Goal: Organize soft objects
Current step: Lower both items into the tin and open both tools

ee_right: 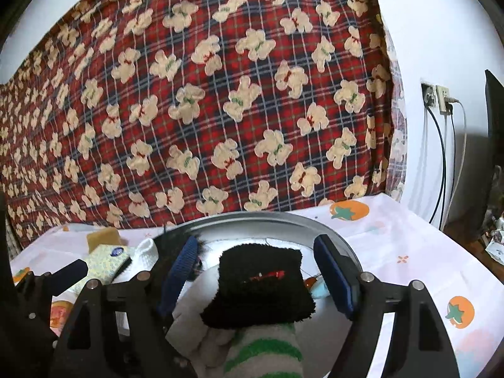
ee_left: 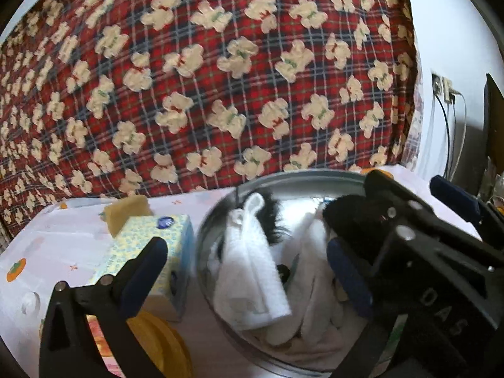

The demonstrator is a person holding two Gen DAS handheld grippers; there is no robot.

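Blanket (ee_left: 204,78), red plaid with cream bear shapes, fills the background in both of your views. Below it lies the pale tablecloth (ee_right: 409,245) printed with orange fruit; your right wrist view shows those prints plainly on the right, while the left wrist view shows mostly the cloth's left part.

On the cloth sits the round metal basin (ee_left: 283,179), and the soft objects are inside it. Your left wrist view shows a white knitted cloth (ee_left: 252,271) draped over other white fabric in the basin, with a dark furry piece behind it. Your right wrist view shows little of that white pile; it gives you instead a black fuzzy sock cuff (ee_right: 261,286) joined to a green-and-white striped sock body (ee_right: 261,356) at the bottom edge.

Your left gripper (ee_left: 245,267) has its fingers spread wide over the basin, pinching nothing; the white cloth lies between them untouched. Your right gripper (ee_right: 255,271) also stands with fingers apart, the black cuff between the blue pads but clear of both. The left view shows that gripper from the side, over the basin's right half.

Left of the basin stands a patterned tissue box (ee_left: 148,252), just beside the rim, with a tan sponge (ee_left: 126,211) behind it. Only the left view shows a yellow disc (ee_left: 163,343) at the box's near end.
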